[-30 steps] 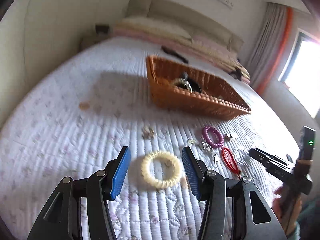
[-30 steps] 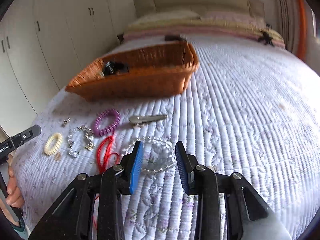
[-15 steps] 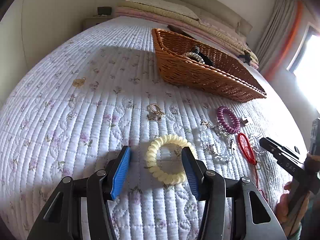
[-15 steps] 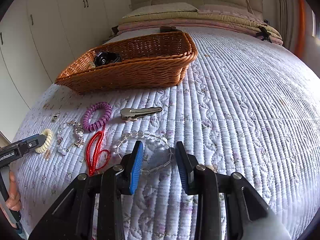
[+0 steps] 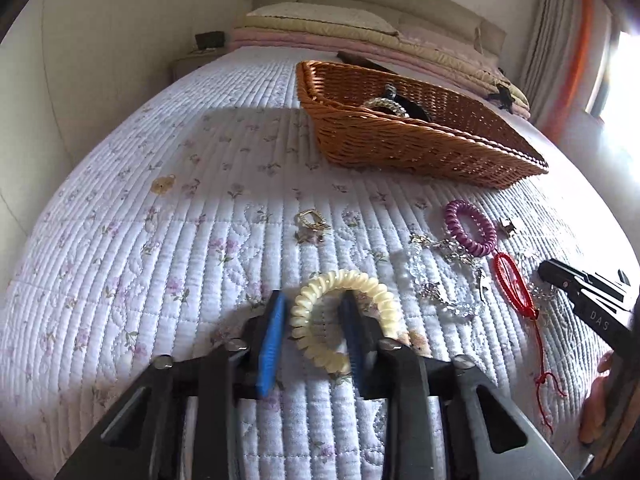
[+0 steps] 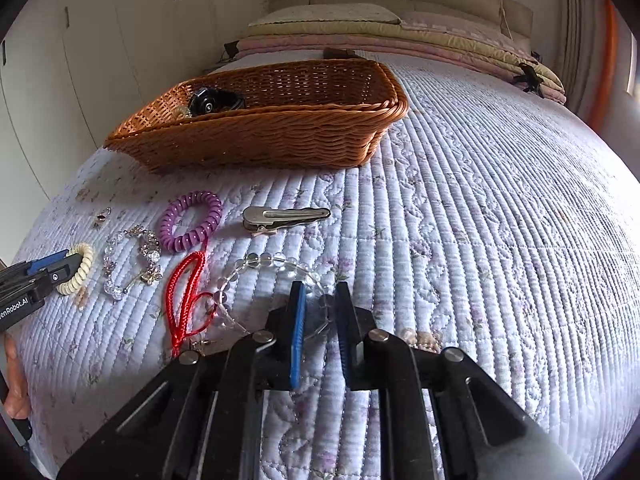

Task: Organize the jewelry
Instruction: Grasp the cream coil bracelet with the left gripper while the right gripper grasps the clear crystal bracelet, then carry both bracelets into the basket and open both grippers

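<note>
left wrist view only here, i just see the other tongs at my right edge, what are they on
Observer: The right tongs straddle the near arc of the clear bead bracelet. I cannot tell whether they pinch it.
Operator: whats that small metal bit past the purple coil
Observer: A silver hair clip, lying flat to the right of the purple coil and not touching it.
Operator: and the black thing in the basket
Observer: A round black piece with a shiny centre, at the left end of the wicker basket.
</note>
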Demonstrator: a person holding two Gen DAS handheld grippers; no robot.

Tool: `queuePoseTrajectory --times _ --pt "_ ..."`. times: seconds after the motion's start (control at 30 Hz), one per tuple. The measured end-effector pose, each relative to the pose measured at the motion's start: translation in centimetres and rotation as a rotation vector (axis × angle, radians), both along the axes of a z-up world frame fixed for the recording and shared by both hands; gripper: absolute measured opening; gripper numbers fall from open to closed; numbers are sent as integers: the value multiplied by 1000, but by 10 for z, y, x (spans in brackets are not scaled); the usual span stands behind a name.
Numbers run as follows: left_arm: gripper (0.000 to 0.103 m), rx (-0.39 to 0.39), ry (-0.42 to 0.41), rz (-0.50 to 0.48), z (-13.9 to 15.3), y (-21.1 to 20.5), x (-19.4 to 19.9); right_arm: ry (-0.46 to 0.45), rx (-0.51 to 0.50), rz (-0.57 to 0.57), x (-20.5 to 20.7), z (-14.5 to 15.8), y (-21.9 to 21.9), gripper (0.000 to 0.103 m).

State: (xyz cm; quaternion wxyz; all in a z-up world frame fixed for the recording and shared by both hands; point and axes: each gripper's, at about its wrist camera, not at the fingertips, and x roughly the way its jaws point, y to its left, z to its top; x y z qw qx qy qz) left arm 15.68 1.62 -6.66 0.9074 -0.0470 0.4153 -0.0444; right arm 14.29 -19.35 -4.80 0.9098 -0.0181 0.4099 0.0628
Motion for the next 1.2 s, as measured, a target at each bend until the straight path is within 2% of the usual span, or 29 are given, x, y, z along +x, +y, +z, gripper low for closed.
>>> queuePoseTrajectory --times 0.17,0.37,0.53,0.73,1.2 --pt "13 8 -15 -6 2 -2 -3 -18 5 8 -5 2 -1 10" --pt "12 -6 -38 -15 6 0 -8 -96 25 41 -22 15 -2 10" --pt "11 -7 -53 -19 8 0 -12 -125 37 52 -26 21 -2 10" --pt "11 -9 -108 -23 18 -1 -23 -224 58 104 -46 36 2 10" --pt "11 -33 -173 -19 35 -1 -32 -271 57 121 -57 46 5 10"
